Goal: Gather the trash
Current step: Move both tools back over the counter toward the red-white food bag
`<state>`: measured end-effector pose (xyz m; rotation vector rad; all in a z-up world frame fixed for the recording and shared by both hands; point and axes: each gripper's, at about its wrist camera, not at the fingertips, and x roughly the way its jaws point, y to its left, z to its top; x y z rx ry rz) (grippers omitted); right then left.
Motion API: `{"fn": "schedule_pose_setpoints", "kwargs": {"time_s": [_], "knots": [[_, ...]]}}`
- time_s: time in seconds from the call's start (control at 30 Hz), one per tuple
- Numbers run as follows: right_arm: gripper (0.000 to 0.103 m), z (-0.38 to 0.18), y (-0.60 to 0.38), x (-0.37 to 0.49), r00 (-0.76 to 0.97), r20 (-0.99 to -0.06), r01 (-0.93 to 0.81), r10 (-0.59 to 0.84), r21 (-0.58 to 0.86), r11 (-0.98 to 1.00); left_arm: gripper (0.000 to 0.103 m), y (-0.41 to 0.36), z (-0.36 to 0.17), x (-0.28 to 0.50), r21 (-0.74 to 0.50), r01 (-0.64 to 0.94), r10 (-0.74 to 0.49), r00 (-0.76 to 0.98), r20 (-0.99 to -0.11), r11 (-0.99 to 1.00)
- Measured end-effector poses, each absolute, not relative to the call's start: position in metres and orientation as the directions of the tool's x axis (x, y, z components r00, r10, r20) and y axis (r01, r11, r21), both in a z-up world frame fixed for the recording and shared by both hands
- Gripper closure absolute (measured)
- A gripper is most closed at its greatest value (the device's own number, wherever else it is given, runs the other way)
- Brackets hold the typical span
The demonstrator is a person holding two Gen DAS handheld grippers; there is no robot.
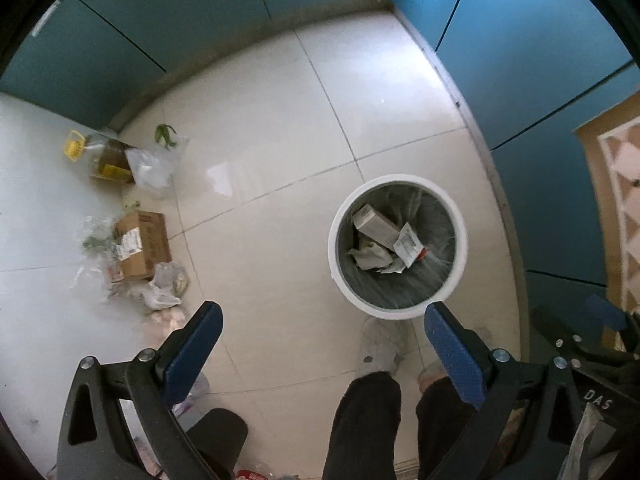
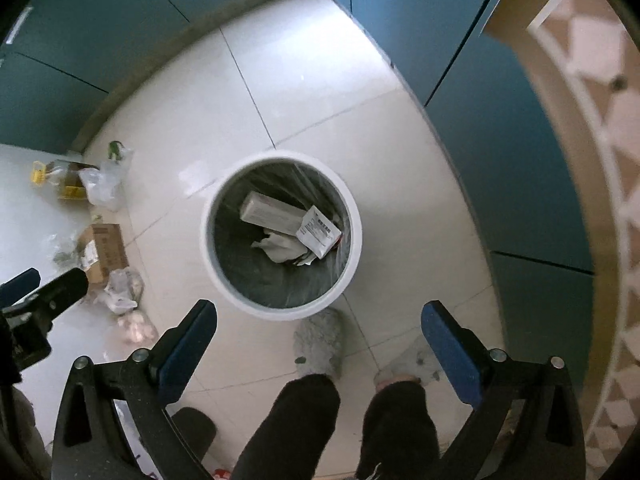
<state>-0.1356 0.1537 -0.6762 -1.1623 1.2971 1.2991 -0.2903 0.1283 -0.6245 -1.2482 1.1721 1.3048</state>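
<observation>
A white round trash bin (image 1: 338, 224) with a grey liner stands on the tiled floor; it also shows in the right wrist view (image 2: 208, 236). Inside it lie a white carton (image 2: 272, 213), a printed packet (image 2: 319, 232) and crumpled paper (image 2: 280, 248). My left gripper (image 1: 324, 320) is open and empty, high above the floor, left of the bin. My right gripper (image 2: 319, 318) is open and empty, high above the bin's near rim. The left gripper also shows at the right wrist view's left edge (image 2: 40, 284).
Along the left wall lie a cardboard box (image 1: 144, 242), plastic bags (image 1: 154, 166), an oil bottle with a yellow cap (image 1: 104, 158) and a bag of pale round items (image 1: 168, 316). Teal cabinets (image 1: 520, 60) line the back and right. The person's slippers (image 2: 320, 342) stand near the bin.
</observation>
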Motion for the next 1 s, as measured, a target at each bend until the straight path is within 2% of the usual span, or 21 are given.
{"fn": "schedule_pose_setpoints", "kwargs": {"time_s": [0.57,0.83,1.0], "knots": [[0.0,-0.382,0.095,-0.115,-0.176,-0.968,-0.984,0.176,0.167,-0.066,0.0,0.073,-0.399,-0.29,-0.035,-0.995,0.183,0.017,-0.983,-0.097],[0.0,-0.296,0.067,-0.107,-0.2,-0.953,-0.979,0.23,0.183,-0.09,0.0,0.051,-0.334,-0.286,-0.046,-0.996,0.261,0.026,-0.965,-0.07],[0.0,-0.257,0.047,-0.094,-0.258,-0.927,-0.966,0.273,0.253,-0.056,0.0,0.048,-0.298,-0.272,-0.013,-0.999,0.329,0.0,-0.944,-0.038]]}}
